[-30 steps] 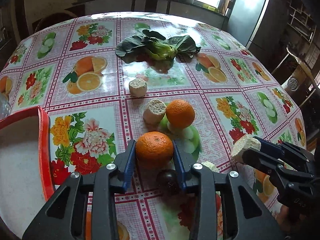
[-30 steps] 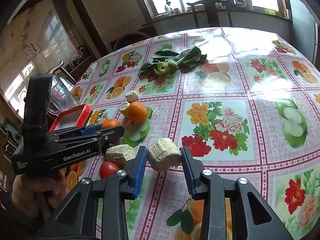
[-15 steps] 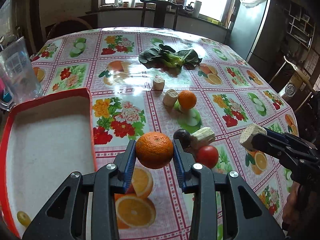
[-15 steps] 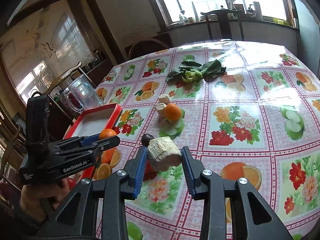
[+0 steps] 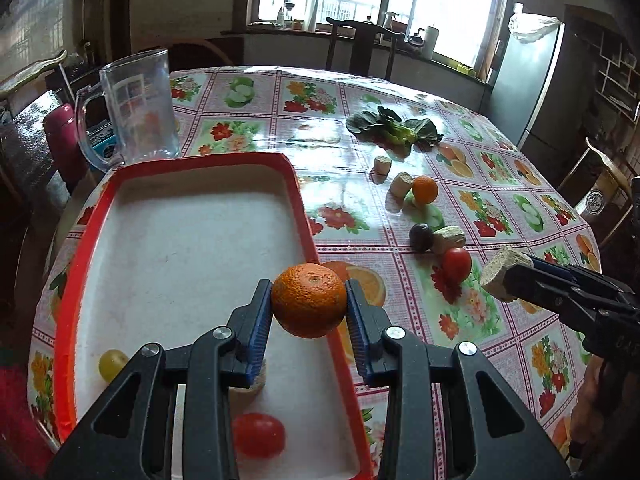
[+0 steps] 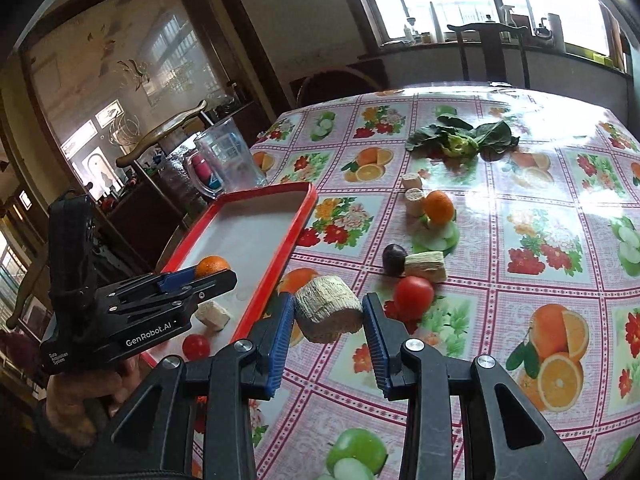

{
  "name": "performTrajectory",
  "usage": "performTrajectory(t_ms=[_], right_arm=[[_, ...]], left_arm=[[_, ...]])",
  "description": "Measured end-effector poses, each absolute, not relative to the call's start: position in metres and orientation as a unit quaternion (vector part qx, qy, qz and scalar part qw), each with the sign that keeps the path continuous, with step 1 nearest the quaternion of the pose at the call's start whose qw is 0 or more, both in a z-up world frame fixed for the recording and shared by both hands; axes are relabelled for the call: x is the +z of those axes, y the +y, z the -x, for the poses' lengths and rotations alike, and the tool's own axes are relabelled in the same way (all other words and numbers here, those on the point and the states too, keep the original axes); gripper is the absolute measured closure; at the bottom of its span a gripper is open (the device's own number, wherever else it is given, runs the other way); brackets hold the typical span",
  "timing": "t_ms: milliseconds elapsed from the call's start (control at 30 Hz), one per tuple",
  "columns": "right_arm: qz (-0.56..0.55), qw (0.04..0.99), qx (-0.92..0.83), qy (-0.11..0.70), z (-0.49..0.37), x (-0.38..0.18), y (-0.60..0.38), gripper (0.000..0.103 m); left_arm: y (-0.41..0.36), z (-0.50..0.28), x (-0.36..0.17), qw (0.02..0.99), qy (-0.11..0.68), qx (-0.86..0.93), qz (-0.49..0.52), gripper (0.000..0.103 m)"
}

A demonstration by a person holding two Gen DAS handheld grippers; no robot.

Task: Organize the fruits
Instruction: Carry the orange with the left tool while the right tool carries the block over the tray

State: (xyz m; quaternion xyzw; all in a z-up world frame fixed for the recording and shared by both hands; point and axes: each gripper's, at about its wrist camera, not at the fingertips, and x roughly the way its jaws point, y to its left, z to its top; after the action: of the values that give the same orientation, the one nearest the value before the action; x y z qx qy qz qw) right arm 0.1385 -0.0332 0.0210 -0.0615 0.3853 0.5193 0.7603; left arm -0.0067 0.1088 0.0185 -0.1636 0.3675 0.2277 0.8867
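The round orange mandarin is clamped between the left gripper's narrowed jaws, above the red-rimmed tray's 3 o'clock edge.

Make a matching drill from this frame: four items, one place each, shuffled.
Items:
1. round orange tangerine
2. pale ridged corn-cob chunk
3. small yellow-green grape
4. dark purple plum

Places:
A. on the flowered tablecloth
B. in the left gripper
C. in the right gripper
D. inside the red-rimmed tray

Pairs: 1-B, 2-C, 3-D, 4-A
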Motion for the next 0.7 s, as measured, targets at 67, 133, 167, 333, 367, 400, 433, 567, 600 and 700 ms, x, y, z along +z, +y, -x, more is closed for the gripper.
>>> performTrajectory(t_ms=[67,133,167,333,367,400,433,567,600,700], right_arm=[[0.066,0.757,0.524,0.385,-0.132,0.021,-0.029,0.067],[0.070,0.754,0.528,0.384,-0.126,0.021,-0.025,0.067],[0.072,0.753,0.530,0.383,-0.123,0.021,-0.023,0.067],[0.080,0.748,0.538,0.381,-0.112,0.022,-0.015,0.067],[0.081,0.747,0.539,0.380,-0.110,0.022,-0.013,0.067],[0.083,0.746,0.540,0.380,-0.109,0.022,-0.012,0.067],[0.084,0.745,0.541,0.380,-0.107,0.022,-0.010,0.067],[0.088,0.741,0.547,0.379,-0.100,0.021,-0.005,0.067],[0.090,0.740,0.549,0.378,-0.098,0.021,-0.004,0.067],[0.094,0.737,0.552,0.379,-0.093,0.020,0.002,0.067]], left_arm=[[0.111,0.014,0.019,0.886,0.365,0.232,0.166,0.070],[0.114,0.021,0.019,0.885,0.365,0.235,0.168,0.070],[0.114,0.024,0.018,0.885,0.364,0.237,0.169,0.070],[0.119,0.037,0.016,0.882,0.362,0.243,0.176,0.070],[0.120,0.039,0.016,0.882,0.362,0.244,0.178,0.070],[0.120,0.041,0.016,0.882,0.361,0.246,0.179,0.070],[0.121,0.044,0.016,0.882,0.360,0.248,0.179,0.070],[0.125,0.052,0.015,0.880,0.359,0.255,0.180,0.070],[0.126,0.054,0.014,0.879,0.358,0.256,0.182,0.070],[0.131,0.060,0.012,0.877,0.358,0.260,0.187,0.070]])
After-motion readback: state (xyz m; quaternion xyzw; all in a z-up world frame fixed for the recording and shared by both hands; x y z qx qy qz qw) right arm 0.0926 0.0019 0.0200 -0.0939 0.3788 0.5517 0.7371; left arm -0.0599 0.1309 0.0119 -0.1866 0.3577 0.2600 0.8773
